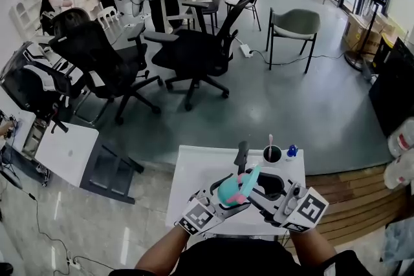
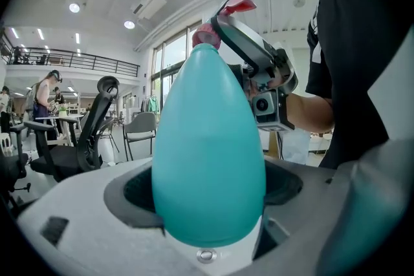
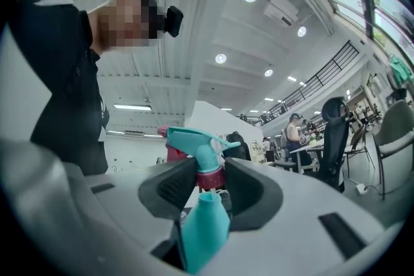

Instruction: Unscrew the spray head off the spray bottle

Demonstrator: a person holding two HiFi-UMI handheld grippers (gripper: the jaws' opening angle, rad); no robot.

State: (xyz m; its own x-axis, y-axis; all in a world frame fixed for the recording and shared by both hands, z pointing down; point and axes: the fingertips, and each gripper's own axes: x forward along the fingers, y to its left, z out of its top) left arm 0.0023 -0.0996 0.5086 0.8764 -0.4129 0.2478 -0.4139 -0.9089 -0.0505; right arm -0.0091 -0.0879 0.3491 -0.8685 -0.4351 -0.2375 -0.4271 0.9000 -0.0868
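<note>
Evidently the unscrewing itself is under way. The teal spray bottle [image 2: 210, 139] is held in the air at the lower middle of the head view, over the near edge of the white counter [image 1: 194, 178]. The left gripper [image 2: 210, 189] has its fingers clamped on the bottle's fat body. The right gripper [image 3: 210, 183] comes in from the right of the frame, and its fingers are closed on the magenta collar [image 3: 211, 178] just under the teal spray head [image 3: 194, 139]. The head looks to be seated on the neck, though the fingers hide the joint, so how far the thread has backed off cannot be told. The next move probably calls for the left grip to hold the body firm against rotation while the right wrist turns the collar. That likely needs release, regrip and more turns, then a lift of the head along the neck's axis.
</note>
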